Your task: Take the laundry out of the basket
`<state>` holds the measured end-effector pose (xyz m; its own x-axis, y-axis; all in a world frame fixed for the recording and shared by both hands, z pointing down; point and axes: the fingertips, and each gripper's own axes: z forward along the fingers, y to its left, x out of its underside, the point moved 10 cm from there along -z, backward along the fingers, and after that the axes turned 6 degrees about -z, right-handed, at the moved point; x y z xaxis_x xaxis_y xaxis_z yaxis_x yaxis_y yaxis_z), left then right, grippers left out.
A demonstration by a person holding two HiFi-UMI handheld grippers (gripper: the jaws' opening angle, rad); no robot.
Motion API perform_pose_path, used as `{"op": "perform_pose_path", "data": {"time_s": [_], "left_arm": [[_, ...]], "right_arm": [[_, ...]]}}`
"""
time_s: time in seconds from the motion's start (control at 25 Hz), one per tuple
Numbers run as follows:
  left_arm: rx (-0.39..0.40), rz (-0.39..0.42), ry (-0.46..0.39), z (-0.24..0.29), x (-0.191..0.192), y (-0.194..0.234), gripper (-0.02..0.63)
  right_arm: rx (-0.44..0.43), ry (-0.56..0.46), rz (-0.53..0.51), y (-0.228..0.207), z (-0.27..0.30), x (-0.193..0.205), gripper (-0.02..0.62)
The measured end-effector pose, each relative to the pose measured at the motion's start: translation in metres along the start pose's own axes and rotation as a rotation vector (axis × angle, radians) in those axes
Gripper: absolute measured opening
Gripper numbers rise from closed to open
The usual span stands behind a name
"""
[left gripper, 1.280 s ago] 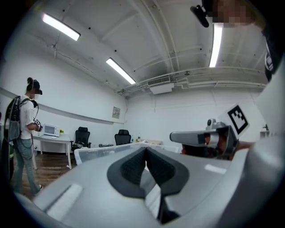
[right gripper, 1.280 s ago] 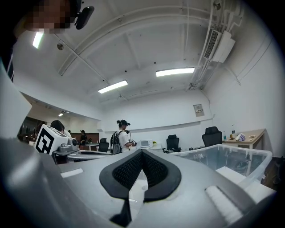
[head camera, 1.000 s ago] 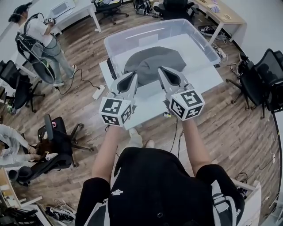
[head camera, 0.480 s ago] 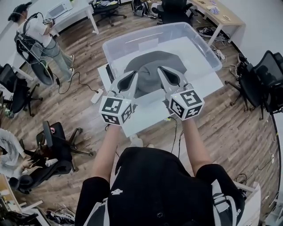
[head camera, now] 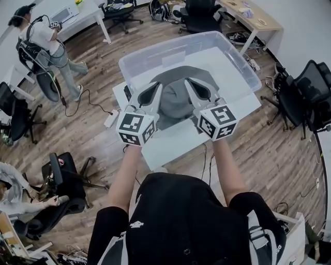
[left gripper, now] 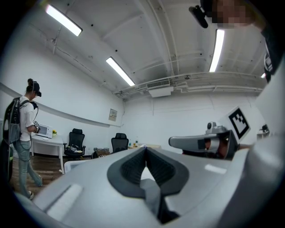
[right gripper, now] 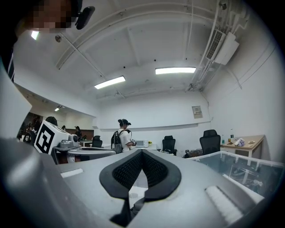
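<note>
A grey garment (head camera: 177, 101) lies heaped in the clear plastic basket (head camera: 207, 37) on a white table (head camera: 173, 142). My left gripper (head camera: 154, 87) and right gripper (head camera: 190, 83) hover side by side over the near half of the basket, above the garment and apart from it. Both point out level into the room. In the left gripper view the left gripper (left gripper: 144, 149) has its pads together with nothing between them. In the right gripper view the right gripper (right gripper: 141, 152) is likewise shut and empty. The basket's wall (right gripper: 240, 168) shows to its right.
A person with a backpack (head camera: 40, 44) stands at the far left by a white desk (head camera: 77, 11). Office chairs (head camera: 310, 88) (head camera: 59, 173) flank the table. A wooden desk (head camera: 253, 13) is at the back right. Cables (head camera: 111, 111) trail on the wooden floor.
The basket and garment have drawn in under both grippers as the view moved forward. Both grippers kept side by side and stayed shut.
</note>
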<state>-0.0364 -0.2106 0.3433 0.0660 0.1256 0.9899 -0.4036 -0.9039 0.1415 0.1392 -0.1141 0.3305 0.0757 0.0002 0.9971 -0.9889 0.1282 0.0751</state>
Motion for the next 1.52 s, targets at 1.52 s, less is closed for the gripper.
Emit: {"op": "perform_pose_path", "data": {"time_s": [1.52], "left_arm": [[-0.043, -0.052, 0.006, 0.022, 0.006, 0.067, 0.008]], "right_arm": [[0.002, 0.037, -0.031, -0.031, 0.078, 0.009, -0.001]]}}
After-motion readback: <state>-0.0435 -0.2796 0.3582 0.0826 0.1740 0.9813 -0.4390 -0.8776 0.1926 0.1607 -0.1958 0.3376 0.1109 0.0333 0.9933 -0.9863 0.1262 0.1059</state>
